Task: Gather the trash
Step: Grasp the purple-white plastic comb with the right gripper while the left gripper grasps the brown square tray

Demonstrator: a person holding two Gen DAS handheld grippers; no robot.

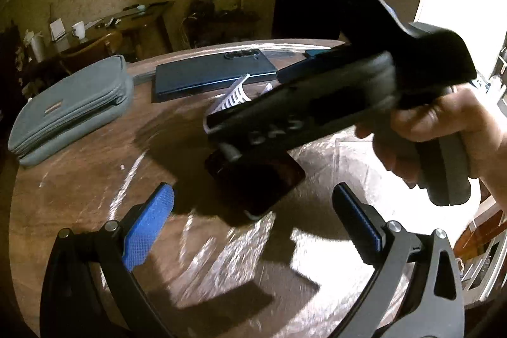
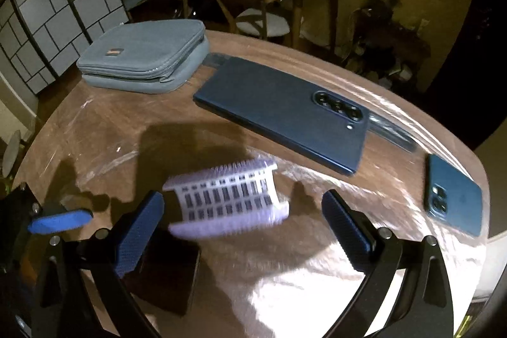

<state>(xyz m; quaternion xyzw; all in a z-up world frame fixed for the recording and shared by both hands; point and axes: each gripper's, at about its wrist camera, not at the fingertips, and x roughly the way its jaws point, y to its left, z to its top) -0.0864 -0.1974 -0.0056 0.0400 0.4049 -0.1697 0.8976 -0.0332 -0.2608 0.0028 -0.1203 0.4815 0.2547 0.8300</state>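
A white curved plastic piece with rows of dark slots (image 2: 225,198) shows blurred just beyond my right gripper (image 2: 244,227), which is open; neither pad touches it. The left wrist view catches an edge of the white piece (image 1: 234,98) behind the right tool's black housing (image 1: 317,110), held by a hand (image 1: 443,122). My left gripper (image 1: 253,220) is wide open above the table with nothing between its blue pads. A dark square object (image 1: 256,179) lies just past them, and the right view has this dark square (image 2: 171,274) under the left finger. One left blue pad (image 2: 60,220) is at the far left.
The round wooden table (image 2: 95,129) is covered in shiny clear film. A grey zipped pouch (image 2: 142,62) sits at the back left, with a dark blue phone (image 2: 285,113) face down beside it. A smaller blue phone (image 2: 453,198) lies near the right edge. A desk and chair (image 2: 259,5) stand behind.
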